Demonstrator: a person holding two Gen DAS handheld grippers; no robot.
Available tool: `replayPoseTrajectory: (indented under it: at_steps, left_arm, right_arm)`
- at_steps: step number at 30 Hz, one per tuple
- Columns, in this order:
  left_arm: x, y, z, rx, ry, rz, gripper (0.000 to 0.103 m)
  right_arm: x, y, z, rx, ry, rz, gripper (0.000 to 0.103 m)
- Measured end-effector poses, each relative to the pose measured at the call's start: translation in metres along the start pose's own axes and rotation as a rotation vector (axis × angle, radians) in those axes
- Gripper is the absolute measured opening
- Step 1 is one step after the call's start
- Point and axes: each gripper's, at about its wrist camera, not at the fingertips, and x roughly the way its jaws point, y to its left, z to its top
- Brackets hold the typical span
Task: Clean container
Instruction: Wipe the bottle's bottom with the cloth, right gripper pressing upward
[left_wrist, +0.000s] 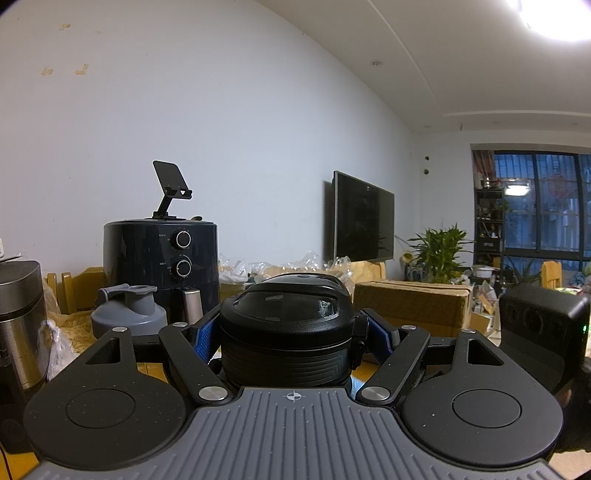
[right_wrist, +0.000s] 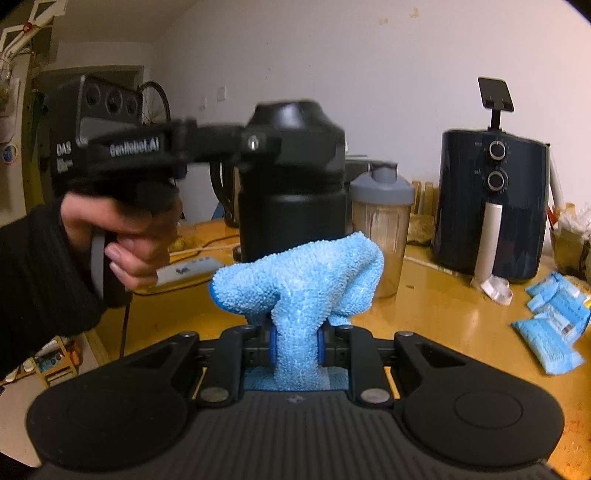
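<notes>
A black lidded container (left_wrist: 286, 332) stands upright between the blue pads of my left gripper (left_wrist: 291, 334), which is shut on it just below the lid. In the right wrist view the same black container (right_wrist: 293, 184) stands on the wooden table (right_wrist: 443, 314), and the left gripper (right_wrist: 236, 142), held by a hand (right_wrist: 122, 236), clamps its lid from the left. My right gripper (right_wrist: 295, 345) is shut on a light blue microfibre cloth (right_wrist: 299, 280), whose bunched end sticks up just in front of the container's lower body.
A dark air fryer (right_wrist: 491, 206) with a phone stand on top sits at the right. A grey-lidded shaker bottle (right_wrist: 380, 229) stands beside the container. Blue packets (right_wrist: 554, 325) lie at the far right. The right gripper's camera housing (left_wrist: 543, 328) shows at the right of the left wrist view.
</notes>
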Motion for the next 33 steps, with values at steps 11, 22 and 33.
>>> replayPoseTrajectory:
  at_steps: [11, 22, 33]
  left_arm:
    - [0.000, -0.002, 0.000, -0.001, -0.001, 0.005, 0.075]
    - [0.003, -0.002, 0.003, -0.005, 0.002, 0.010, 0.075]
    - [0.005, 0.000, 0.004, -0.002, 0.005, 0.011, 0.075]
  right_arm:
    - [0.018, 0.002, -0.020, 0.018, 0.100, -0.014, 0.013]
    - [0.036, 0.003, -0.035, 0.008, 0.191, -0.024, 0.014]
    - [0.045, 0.000, -0.041, 0.008, 0.234, -0.023, 0.016]
